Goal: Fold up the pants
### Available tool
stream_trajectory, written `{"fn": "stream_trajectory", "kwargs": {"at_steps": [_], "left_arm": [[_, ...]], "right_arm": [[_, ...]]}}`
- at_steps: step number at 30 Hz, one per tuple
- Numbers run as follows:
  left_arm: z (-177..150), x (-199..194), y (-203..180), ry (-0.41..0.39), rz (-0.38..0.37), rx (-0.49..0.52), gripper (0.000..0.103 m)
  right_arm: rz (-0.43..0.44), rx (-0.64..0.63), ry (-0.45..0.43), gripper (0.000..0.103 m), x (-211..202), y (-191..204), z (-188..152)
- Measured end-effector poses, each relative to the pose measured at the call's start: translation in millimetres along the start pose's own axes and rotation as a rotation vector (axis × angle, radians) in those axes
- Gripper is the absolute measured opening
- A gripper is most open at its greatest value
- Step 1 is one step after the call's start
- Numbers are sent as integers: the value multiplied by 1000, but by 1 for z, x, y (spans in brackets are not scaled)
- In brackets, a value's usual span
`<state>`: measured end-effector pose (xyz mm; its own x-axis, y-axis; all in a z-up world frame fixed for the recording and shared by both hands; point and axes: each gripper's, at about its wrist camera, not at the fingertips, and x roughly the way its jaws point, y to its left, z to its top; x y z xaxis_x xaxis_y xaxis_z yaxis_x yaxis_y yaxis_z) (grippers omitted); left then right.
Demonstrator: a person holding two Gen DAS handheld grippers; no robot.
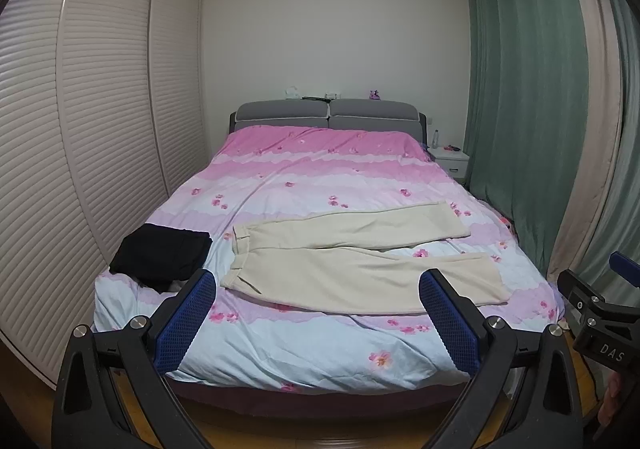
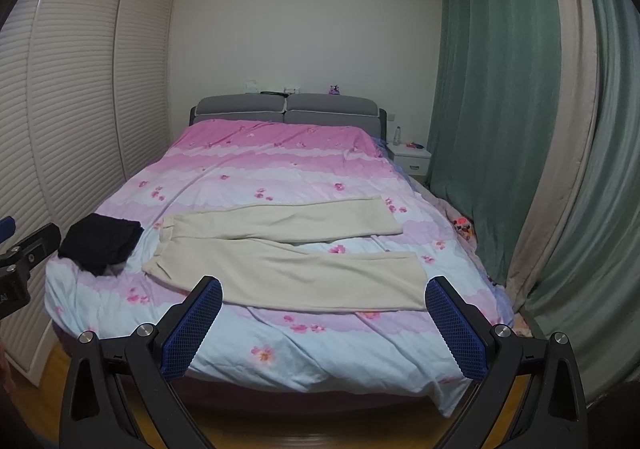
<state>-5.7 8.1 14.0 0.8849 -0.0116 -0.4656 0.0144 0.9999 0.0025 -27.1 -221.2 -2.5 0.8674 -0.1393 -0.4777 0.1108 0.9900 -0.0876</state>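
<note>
Pants: cream pants point(image 1: 360, 261) are laid flat across the near half of the bed point(image 1: 320, 353), waistband to the left, both legs stretched to the right; the far leg is angled slightly away from the near leg, so a wedge of bedding is seen between the cuffs.
Pants, right wrist view: the same cream pants point(image 2: 288, 257) are seen spread out, with no fold in them.
Left hand-held gripper: the left hand-held gripper point(image 1: 318, 315) is held above the foot of the bed, its blue-padded fingers point(image 1: 184, 323) spread wide apart with nothing between them; the pants are not touched.
Right hand-held gripper: the right hand-held gripper point(image 2: 323, 323) is likewise held at the foot of the bed, fingers point(image 2: 458, 329) spread wide and empty, clear of the pants.
Black garment: a folded black garment point(image 1: 162, 259) is placed near the left edge of the bed, just beside the waistband but apart from it.
Bedding: a pink, white and pale blue floral cover is spread over the bed.
Surroundings: a louvred wardrobe point(image 1: 80, 129) is seen on the left, green curtains point(image 1: 528, 109) on the right, and a white nightstand point(image 1: 450, 161) beside the grey headboard point(image 1: 328, 115).
</note>
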Motion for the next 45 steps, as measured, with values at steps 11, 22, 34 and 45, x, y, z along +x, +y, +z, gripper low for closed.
{"fn": "stream_trajectory", "kwargs": {"at_steps": [11,22,34,45], "left_arm": [[2,2,1,8,-10,0,103],[3,1,1,4,-10,1,103],[2,3,-4,3,-14,3,103],[-3,15,-14,19,27,24,103]], "right_arm": [[-9,5,-3,103,-1,-2,1],[-11,5,-6,103,0,-4,2],[-10,2,-6,103,0,-5,1],[-11,0,12,103,11,-14,-2]]}}
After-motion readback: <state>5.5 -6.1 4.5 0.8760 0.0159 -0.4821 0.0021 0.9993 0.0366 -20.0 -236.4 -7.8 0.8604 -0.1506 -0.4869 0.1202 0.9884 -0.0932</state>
